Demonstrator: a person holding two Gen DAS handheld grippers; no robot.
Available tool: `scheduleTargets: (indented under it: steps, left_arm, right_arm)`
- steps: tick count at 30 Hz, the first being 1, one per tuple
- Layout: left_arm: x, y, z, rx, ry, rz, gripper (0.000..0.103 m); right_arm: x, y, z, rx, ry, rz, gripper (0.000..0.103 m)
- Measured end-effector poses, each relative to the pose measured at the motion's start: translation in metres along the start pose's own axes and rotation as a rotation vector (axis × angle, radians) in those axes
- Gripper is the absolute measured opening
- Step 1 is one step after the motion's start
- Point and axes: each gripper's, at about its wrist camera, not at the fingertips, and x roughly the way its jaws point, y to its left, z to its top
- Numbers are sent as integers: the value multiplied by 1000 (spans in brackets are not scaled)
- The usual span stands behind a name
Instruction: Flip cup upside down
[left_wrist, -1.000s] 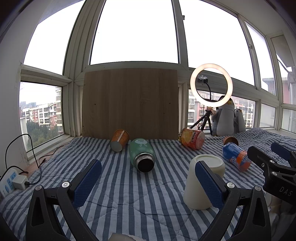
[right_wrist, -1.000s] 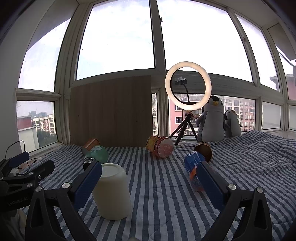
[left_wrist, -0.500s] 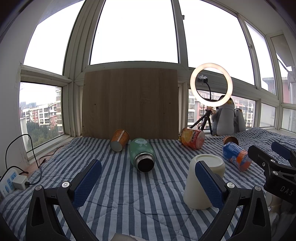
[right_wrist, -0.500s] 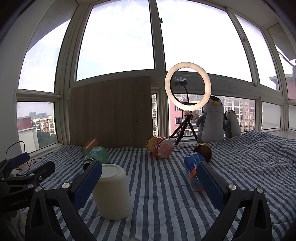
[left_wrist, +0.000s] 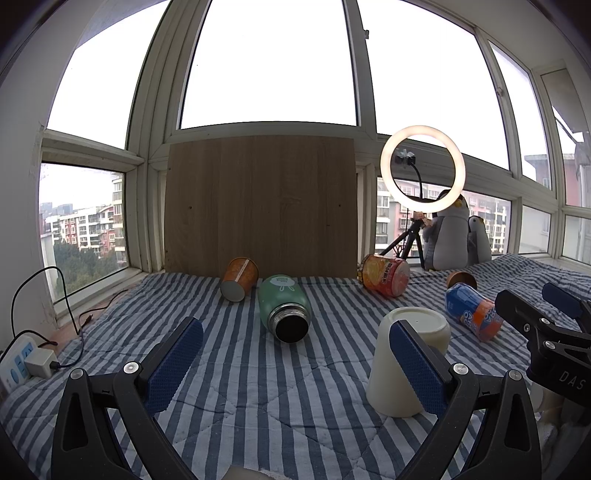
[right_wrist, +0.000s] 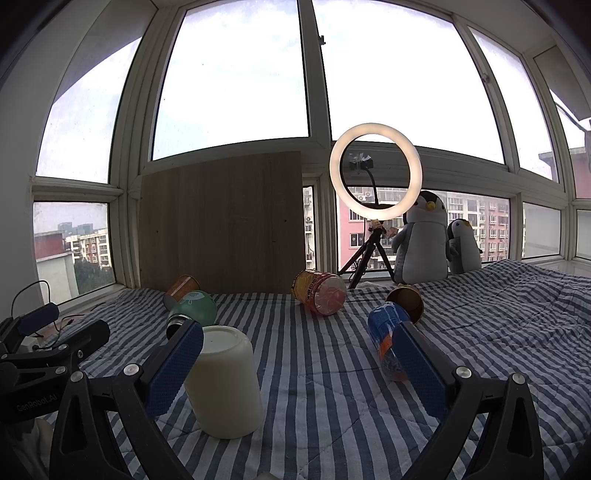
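A cream cup (left_wrist: 402, 369) stands upside down, base up, on the striped blanket (left_wrist: 258, 369). In the left wrist view it sits behind my left gripper's right finger. It also shows in the right wrist view (right_wrist: 225, 384), behind my right gripper's left finger. My left gripper (left_wrist: 295, 362) is open and empty, held low over the blanket. My right gripper (right_wrist: 295, 365) is open and empty too. Neither touches the cup. The right gripper also shows at the right edge of the left wrist view (left_wrist: 546, 332).
A green flask (left_wrist: 284, 310), an orange paper cup (left_wrist: 239, 278), an orange-red can (left_wrist: 386, 275), a blue-orange can (left_wrist: 472, 310) and a brown cup (left_wrist: 461, 279) lie on the blanket. A wooden board (left_wrist: 260, 206), ring light (left_wrist: 423, 173) and penguin toys (left_wrist: 448, 236) stand behind. A power strip (left_wrist: 22, 363) lies left.
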Motion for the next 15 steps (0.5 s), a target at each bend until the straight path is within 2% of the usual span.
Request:
scheduleTargets:
  steps: [15]
  left_arm:
    - [0,-1,-3,8,3,2,102]
  right_arm:
    - [0,0,0,1,5,0,101]
